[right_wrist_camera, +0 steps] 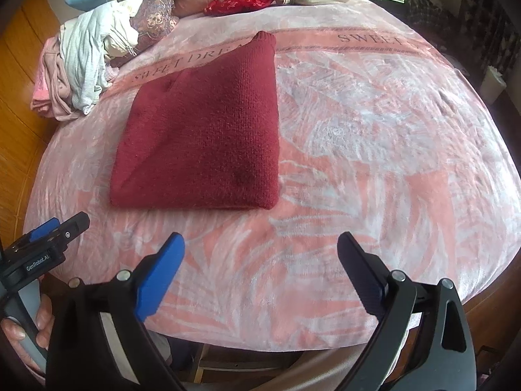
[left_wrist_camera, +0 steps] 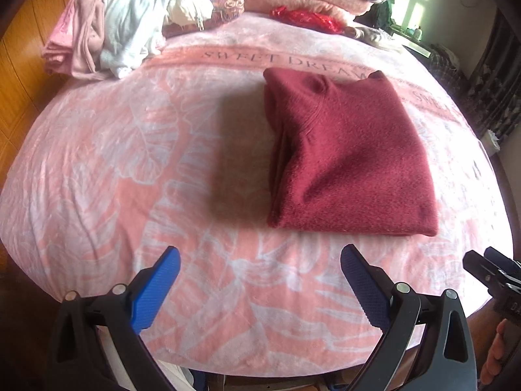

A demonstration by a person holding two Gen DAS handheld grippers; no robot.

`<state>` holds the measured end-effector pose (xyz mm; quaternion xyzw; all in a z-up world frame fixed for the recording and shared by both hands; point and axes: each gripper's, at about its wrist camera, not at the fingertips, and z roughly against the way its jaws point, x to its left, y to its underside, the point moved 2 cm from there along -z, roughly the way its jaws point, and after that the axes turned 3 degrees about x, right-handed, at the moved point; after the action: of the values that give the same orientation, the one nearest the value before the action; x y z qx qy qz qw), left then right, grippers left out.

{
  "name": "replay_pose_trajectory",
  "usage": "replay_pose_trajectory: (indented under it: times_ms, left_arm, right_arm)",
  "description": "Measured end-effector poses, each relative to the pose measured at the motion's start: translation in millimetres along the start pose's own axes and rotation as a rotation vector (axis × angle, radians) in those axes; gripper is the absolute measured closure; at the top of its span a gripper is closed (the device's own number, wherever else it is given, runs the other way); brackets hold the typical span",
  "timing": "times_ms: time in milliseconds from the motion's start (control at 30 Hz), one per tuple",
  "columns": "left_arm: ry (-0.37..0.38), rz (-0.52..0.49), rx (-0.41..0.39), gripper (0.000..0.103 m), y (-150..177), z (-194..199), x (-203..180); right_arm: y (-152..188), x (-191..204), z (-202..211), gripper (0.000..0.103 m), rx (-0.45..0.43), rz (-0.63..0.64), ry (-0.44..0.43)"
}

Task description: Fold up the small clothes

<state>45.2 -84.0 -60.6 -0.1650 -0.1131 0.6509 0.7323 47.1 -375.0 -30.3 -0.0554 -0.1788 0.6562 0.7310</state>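
From the left wrist view, we see our left claw (left_wrist_camera: 260, 260) spread wide, its blue textured pads (left_wrist_camera: 153, 293) clear of everything and holding nothing, poised over the near edge of the bed (left_wrist_camera: 97, 179). The dark red knitted sweater (left_wrist_camera: 345, 153) lies folded into a thick, roughly square packet on the fuzzy pink blanket (left_wrist_camera: 228, 277) with pale leaf prints, just ahead and to the right; its long axis runs away from us, a corner pointing toward the "SWEET DREAMS" band. A loose pile of pale clothes (left_wrist_camera: 107, 29) sits far left. From the right wrist view, our right claw (right_wrist_camera: 260, 247) likewise stands wide apart and empty, above the blanket. The sweater (right_wrist_camera: 208, 130) lies ahead to the left, flat, its narrow ribbed end pointing away. The left claw (right_wrist_camera: 58, 231) shows at lower left.
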Motion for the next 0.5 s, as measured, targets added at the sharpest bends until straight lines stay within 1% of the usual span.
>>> replay_pose_trajectory:
  times_ms: [200, 500]
  left_arm:
    - [0.006, -0.031, -0.017, 0.004, 3.9, 18.5, -8.4]
    - [-0.026, -0.063, -0.051, 0.004, 13.3, 37.0, -13.7]
  right_arm:
    - [5.3, 9.6, 9.1, 0.007, -0.005, 0.000, -0.009]
    - [11.6, 18.2, 15.1, 0.006, -0.010, 0.018, -0.001]
